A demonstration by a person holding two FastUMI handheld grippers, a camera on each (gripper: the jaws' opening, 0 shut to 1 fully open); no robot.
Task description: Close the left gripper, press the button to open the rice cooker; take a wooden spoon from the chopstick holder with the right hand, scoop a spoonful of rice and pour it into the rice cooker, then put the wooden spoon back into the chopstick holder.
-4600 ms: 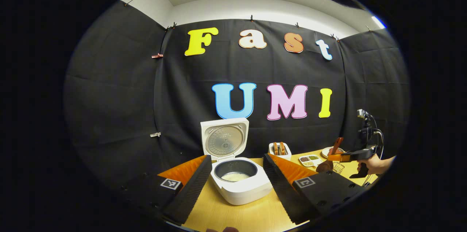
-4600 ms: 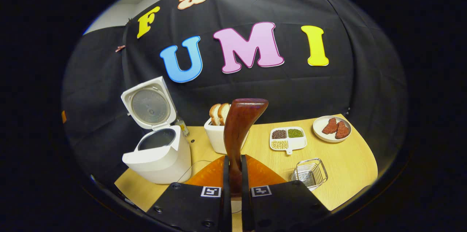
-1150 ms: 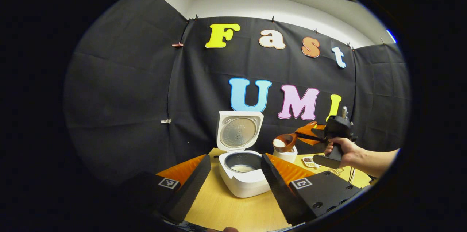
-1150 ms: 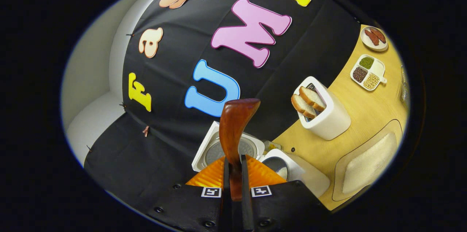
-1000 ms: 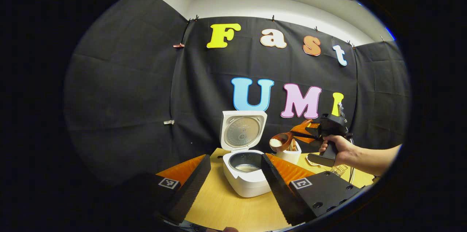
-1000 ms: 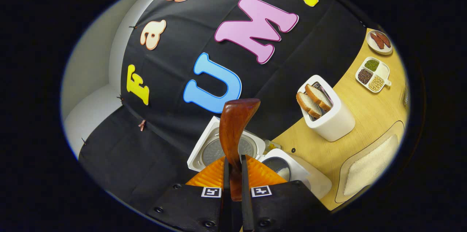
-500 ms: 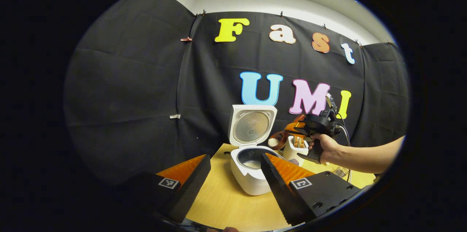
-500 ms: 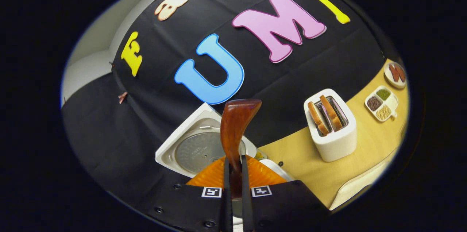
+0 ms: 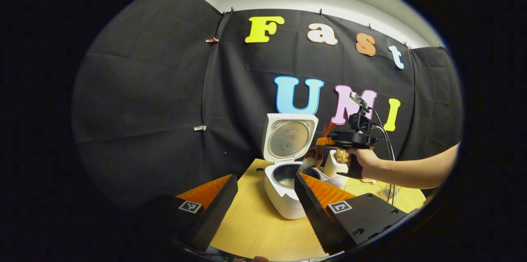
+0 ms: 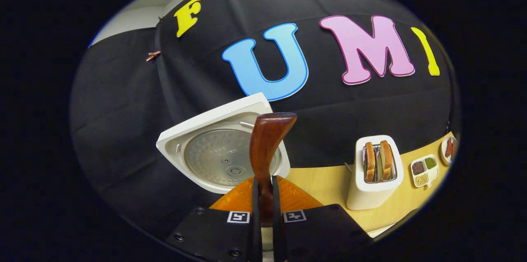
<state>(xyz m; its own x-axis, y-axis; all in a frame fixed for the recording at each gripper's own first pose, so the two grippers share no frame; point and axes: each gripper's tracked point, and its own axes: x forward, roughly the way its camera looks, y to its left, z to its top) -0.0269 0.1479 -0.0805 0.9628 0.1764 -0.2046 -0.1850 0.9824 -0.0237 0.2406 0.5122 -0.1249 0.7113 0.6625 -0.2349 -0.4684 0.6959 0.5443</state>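
Note:
The white rice cooker stands on the wooden table with its lid raised upright. A hand holds my right gripper just right of the lid, above the pot. It is shut on the handle of the dark wooden spoon, whose bowl tips down over the pot while white rice falls from it. In the right gripper view the spoon handle stands up between the closed fingers of my right gripper, in front of the lid's inner side. My left gripper hangs open before the cooker, holding nothing.
A white toaster with two bread slices stands right of the cooker. Farther right lie a divided dish of beans and a small plate. A clear tray and a wire basket sit under the person's forearm.
The right gripper carried the rice-filled spoon left to above the cooker and tipped it; rice now falls into the pot. The left gripper stayed open, its view drifting left.

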